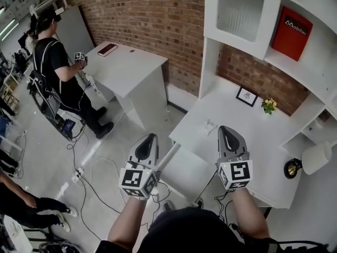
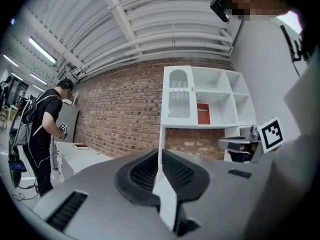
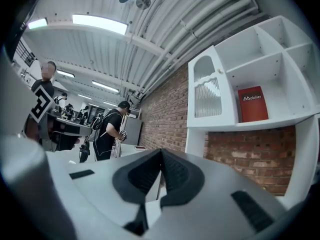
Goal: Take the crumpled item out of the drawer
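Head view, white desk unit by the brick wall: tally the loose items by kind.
Red book: 1
Picture frame: 1
Yellow flowers: 1
Lamp: 1
Small white item, too small to identify: 1
Total: 5

- Left hand-held gripper (image 1: 149, 137) and right hand-held gripper (image 1: 225, 128): grey shells, black ribbed pads, cubes with black-and-white square markers.
- Surface (image 1: 263, 141): plain white.
- Shelf unit (image 1: 212, 20): white, with a ribbed frosted door pane.
- Wall (image 1: 152, 15): red-brown brick with pale mortar lines.
- Book (image 1: 291, 33) on the shelf: red with white lettering.
- Flowers (image 1: 269, 105): yellow.
- Picture frame (image 1: 246, 96): black.
- Floor (image 1: 105, 146): pale grey.
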